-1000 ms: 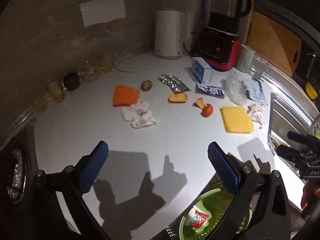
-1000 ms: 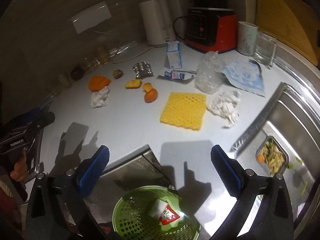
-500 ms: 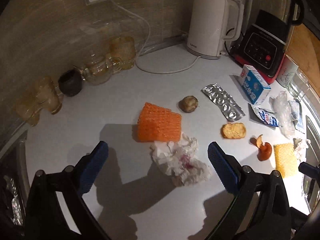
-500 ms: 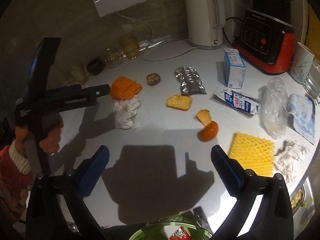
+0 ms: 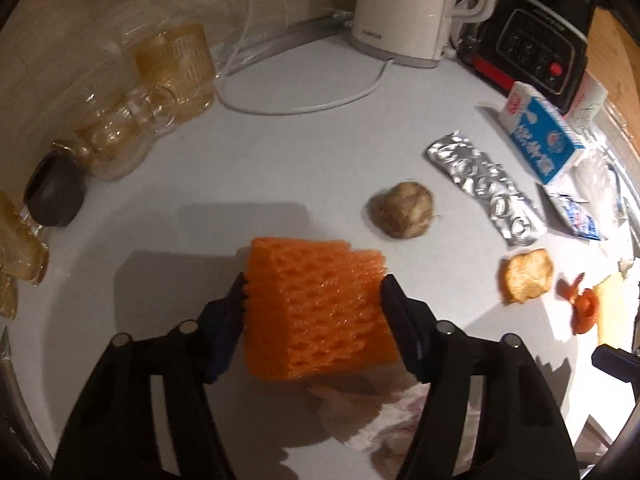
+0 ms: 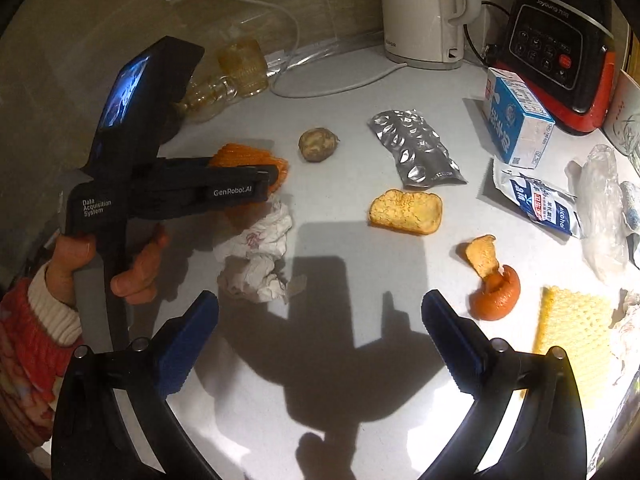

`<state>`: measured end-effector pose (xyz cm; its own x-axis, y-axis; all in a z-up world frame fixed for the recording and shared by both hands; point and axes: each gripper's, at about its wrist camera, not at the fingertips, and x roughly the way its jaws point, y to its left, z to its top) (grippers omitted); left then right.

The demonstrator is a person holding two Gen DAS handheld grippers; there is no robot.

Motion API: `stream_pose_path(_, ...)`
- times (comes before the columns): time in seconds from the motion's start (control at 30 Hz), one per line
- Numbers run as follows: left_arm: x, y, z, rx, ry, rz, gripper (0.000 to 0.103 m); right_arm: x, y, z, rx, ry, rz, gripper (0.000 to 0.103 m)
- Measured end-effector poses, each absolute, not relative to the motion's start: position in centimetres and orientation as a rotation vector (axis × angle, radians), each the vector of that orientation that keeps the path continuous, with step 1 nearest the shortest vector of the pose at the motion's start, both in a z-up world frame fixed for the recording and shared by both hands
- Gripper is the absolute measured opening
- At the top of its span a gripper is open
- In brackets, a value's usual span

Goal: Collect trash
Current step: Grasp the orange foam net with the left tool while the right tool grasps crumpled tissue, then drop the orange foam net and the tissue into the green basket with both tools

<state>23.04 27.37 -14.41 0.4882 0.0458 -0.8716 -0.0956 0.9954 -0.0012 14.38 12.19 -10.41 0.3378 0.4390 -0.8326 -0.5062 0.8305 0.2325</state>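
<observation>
My left gripper (image 5: pixel 314 296) is shut on an orange foam net (image 5: pixel 316 308), which sits between its two fingers above the white counter (image 5: pixel 200 184). In the right wrist view the left gripper (image 6: pixel 256 178) shows at left with the orange net (image 6: pixel 244 156) in its jaws. A crumpled tissue (image 6: pixel 256 248) lies just below it. My right gripper (image 6: pixel 320 316) is open and empty above the counter (image 6: pixel 340 360). Other trash lies around: a brown lump (image 6: pixel 317 144), a foil blister pack (image 6: pixel 416 148), a bread piece (image 6: pixel 406 212), orange peel (image 6: pixel 494 280), a yellow foam net (image 6: pixel 568 332).
A milk carton (image 6: pixel 516 120), an alcohol wipe packet (image 6: pixel 540 200) and a clear plastic bag (image 6: pixel 600 208) lie at right. A white kettle (image 6: pixel 424 12), a blender base (image 6: pixel 560 52) and glass cups (image 5: pixel 172 72) stand along the back wall.
My left gripper moved forward onto the orange foam net and shut on it. My right gripper moved forward and left over the counter; the green bin has left its view.
</observation>
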Motion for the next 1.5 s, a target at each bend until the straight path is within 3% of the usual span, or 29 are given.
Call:
stream_pose_path(0.03,23.0,27.5,-14.4,-0.060,1.054,0.081,0.056,14.6,12.5,-10.6,-0.072,1.064,0.609,0.101)
stream_pose_path(0.1,22.9,27.9,-14.1,-0.073,1.043,0.073,0.040,14.8,13.2,-11.0,-0.078,1.074,0.604,0.101)
stream_pose_path(0.2,22.6,28.5,-13.5,-0.098,1.032,0.056,0.029,15.0,14.7,-11.7,-0.105,1.082,0.609,0.101)
stream_pose_path(0.5,20.3,31.5,-11.0,-0.150,0.963,0.085,0.026,15.4,18.8,-13.8,-0.186,1.102,0.607,0.099)
stream_pose_path(0.7,17.6,33.4,-9.1,-0.199,0.919,0.105,0.026,14.9,19.3,-14.3,-0.225,1.104,0.573,0.072)
stream_pose_path(0.8,16.2,33.5,-8.4,-0.203,0.905,0.107,0.026,14.6,19.2,-14.0,-0.228,1.107,0.563,0.041)
stream_pose_path(0.83,15.8,33.3,-8.2,-0.195,0.903,0.107,0.026,14.6,19.0,-13.9,-0.216,1.115,0.568,0.024)
stream_pose_path(0.87,15.4,33.1,-8.0,-0.190,0.903,0.106,0.026,14.7,18.8,-13.9,-0.198,1.128,0.574,0.021)
stream_pose_path(1.13,11.8,29.0,-6.0,-0.158,0.918,0.028,0.027,12.6,14.7,-11.0,-0.079,1.090,0.569,0.020)
stream_pose_path(1.5,3.5,13.7,-4.4,-0.033,0.940,-0.280,0.028,1.0,-1.4,-6.1,-0.044,1.023,0.363,0.021)
